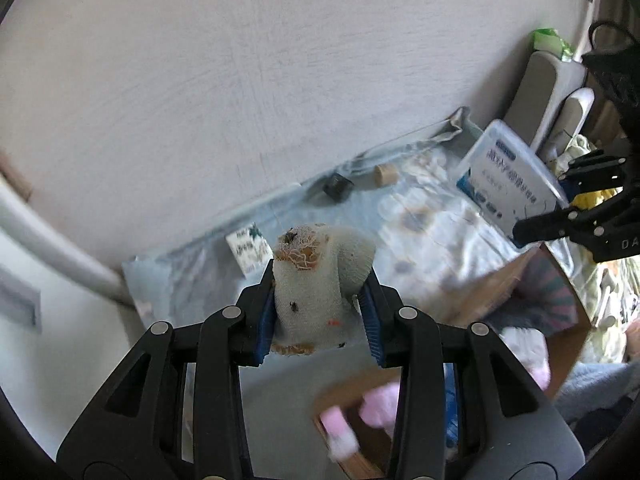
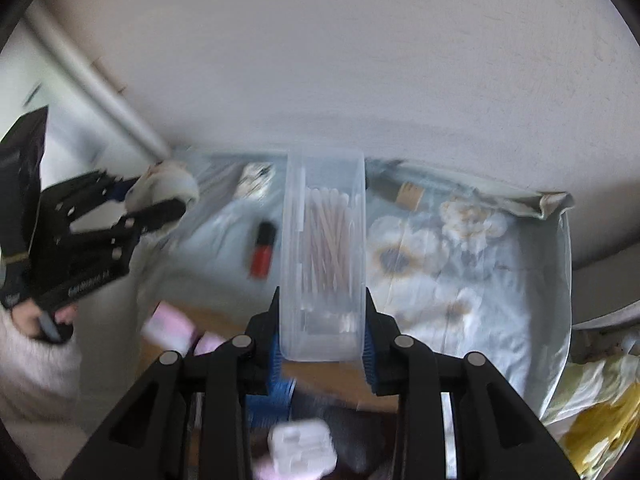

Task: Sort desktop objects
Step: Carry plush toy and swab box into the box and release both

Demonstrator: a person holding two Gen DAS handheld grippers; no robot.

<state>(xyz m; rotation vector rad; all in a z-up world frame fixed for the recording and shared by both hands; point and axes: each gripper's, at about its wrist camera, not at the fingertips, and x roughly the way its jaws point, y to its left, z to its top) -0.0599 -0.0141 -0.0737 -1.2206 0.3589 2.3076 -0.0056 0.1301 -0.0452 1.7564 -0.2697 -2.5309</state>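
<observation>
My left gripper [image 1: 320, 300] is shut on a white rolled sock with brown marks [image 1: 316, 280], held above the floral cloth [image 1: 420, 240]. It also shows at the left of the right wrist view [image 2: 160, 200]. My right gripper [image 2: 322, 320] is shut on a clear plastic box of cotton swabs [image 2: 324, 240], held in the air over the cloth [image 2: 460, 272]. That box [image 1: 508, 176] and the right gripper [image 1: 528, 228] show at the right of the left wrist view.
A cardboard box [image 1: 500, 292] with pink and striped items sits below both grippers. A red and black lipstick [image 2: 264, 248], a cork [image 1: 386, 174], a black cube [image 1: 338, 186] and a small card [image 1: 248, 248] lie on the cloth. The wall is close behind.
</observation>
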